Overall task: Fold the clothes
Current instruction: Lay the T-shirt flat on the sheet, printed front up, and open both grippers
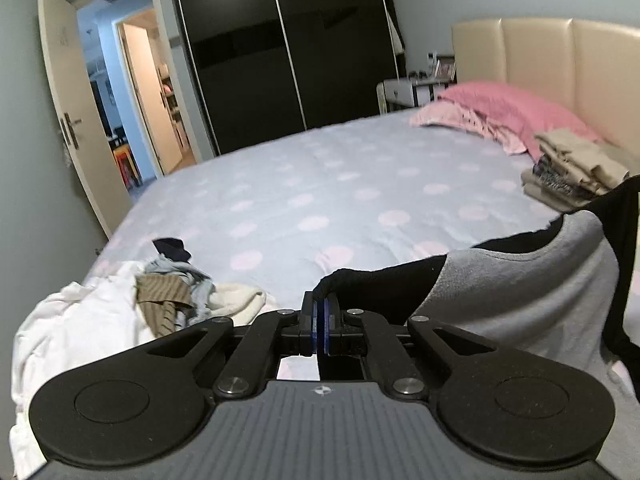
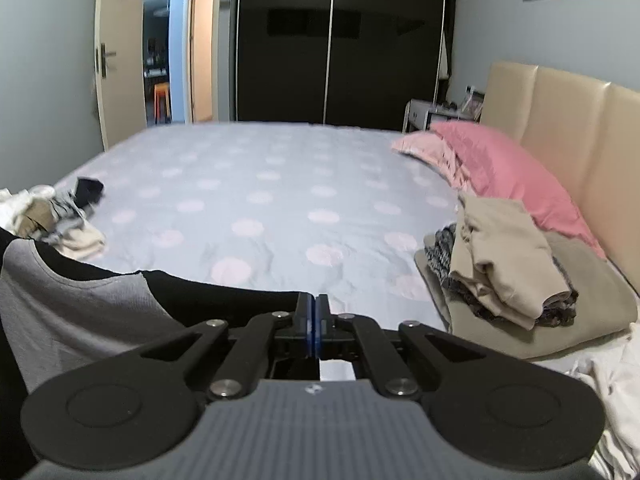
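A grey shirt with black sleeves (image 1: 520,292) hangs stretched between my two grippers above the bed. My left gripper (image 1: 320,312) is shut on its black shoulder edge, and the shirt spreads to the right of it. My right gripper (image 2: 315,312) is shut on the other black shoulder edge, with the grey shirt (image 2: 80,312) spreading to its left. The lower part of the shirt is hidden below both grippers.
The bed (image 1: 320,184) has a pale blue sheet with pink dots. A pile of unfolded clothes (image 1: 132,304) lies at its left. A stack of folded beige and patterned clothes (image 2: 512,272) sits at the right by a pink pillow (image 2: 500,168). A dark wardrobe (image 2: 332,40) stands behind.
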A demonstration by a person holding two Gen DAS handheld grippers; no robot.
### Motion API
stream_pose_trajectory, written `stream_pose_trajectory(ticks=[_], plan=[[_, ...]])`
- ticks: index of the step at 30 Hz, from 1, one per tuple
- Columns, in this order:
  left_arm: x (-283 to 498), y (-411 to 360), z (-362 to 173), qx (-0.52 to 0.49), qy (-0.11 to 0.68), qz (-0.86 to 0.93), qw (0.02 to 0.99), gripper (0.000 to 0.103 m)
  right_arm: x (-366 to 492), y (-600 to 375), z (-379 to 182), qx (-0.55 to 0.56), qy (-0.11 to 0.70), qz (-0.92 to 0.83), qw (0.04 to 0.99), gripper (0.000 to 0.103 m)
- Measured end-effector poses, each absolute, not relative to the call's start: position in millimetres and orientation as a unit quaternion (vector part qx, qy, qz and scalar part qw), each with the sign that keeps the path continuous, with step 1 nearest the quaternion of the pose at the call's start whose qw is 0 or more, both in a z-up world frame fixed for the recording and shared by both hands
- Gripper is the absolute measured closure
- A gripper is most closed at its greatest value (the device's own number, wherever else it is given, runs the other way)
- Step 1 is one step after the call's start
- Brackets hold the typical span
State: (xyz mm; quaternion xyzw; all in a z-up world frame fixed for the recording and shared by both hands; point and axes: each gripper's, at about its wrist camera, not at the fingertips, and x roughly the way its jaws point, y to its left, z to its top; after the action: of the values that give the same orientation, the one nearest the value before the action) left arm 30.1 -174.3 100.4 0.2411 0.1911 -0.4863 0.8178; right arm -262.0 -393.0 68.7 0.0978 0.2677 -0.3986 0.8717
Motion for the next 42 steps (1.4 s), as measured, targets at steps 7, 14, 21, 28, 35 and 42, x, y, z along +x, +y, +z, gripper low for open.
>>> stream_pose_trajectory(ticks=[7,14,21,28,35,42], plan=[[57,-212,62,0.254,0.234,-0.474,0.81,0.102,-235,-441,36,0.102,0.298,-0.386,0.867,0.101],[71,-247,23,0.278,0.271,-0.451,0.803,0.101,-202,-470,1,0.107,0.342,-0.374,0.856,0.101],[74,-263,1,0.304,0.296,-0.442,0.79,0.096,-182,-485,-31,0.117,0.39,-0.37,0.835,0.101],[84,-246,9,0.291,0.311,-0.417,0.803,0.085,-180,-494,-35,0.147,0.404,-0.391,0.813,0.074],[70,-213,12,0.288,0.343,-0.429,0.784,0.079,-202,-485,-26,0.203,0.396,-0.386,0.808,0.066],[48,-159,-7,0.272,0.415,-0.429,0.755,0.078,-233,-451,-40,0.238,0.418,-0.36,0.799,0.066]])
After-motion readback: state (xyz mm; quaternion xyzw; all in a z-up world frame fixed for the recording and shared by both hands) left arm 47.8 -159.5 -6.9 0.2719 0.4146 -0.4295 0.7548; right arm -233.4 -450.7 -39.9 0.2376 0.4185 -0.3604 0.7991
